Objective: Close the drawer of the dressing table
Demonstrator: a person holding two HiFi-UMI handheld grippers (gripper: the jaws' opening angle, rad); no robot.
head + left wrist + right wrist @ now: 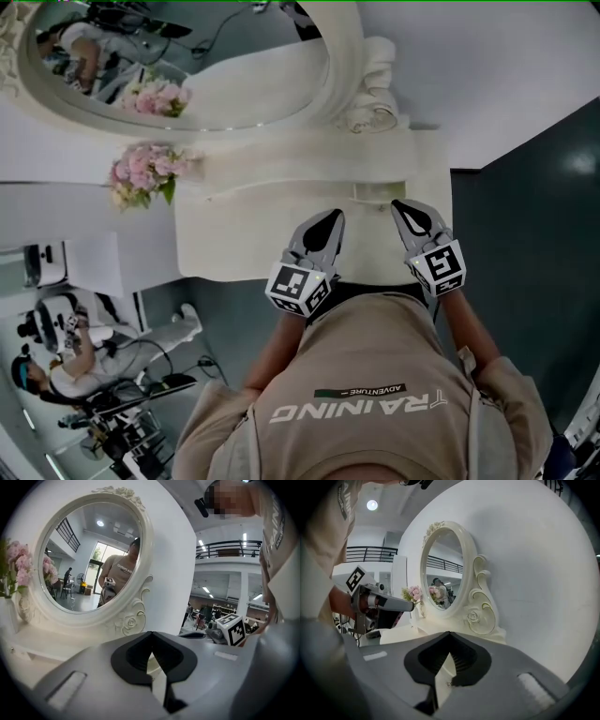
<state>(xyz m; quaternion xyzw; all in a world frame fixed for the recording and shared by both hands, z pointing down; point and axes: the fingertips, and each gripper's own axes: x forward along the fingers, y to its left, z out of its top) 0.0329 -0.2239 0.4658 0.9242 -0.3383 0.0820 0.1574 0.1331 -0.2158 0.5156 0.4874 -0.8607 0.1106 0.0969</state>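
Both grippers sit at the front edge of the dressing table (253, 230), tips pointing at the mirror (216, 75). The left gripper (330, 223) has its jaws together, tips touching, nothing between them, and its own view confirms this. It's the same for the right gripper (405, 211): jaws closed and empty, just a sliver of cream surface showing through the gap. The drawer is not clearly in view; it should be under the front lip, between the grippers and the person's torso (375, 394). The dark strip (375, 291) there may be its open mouth, can't confirm. My read is that this is the approach or early push step, with no visible contact on the drawer front yet. Next move calls for dropping both closed tips onto the drawer face, roughly level and spread, then pushing straight in toward the wall so it doesn't rack. No grasp is needed. The flowers (141, 173) stand at the left end of the surface, well apart from the grippers and not a concern. Other people with gear (56, 352) are down on the floor to the left, away from the table. The main obstacle is sight: torso and grippers cover the drawer, so alignment is partly blind.
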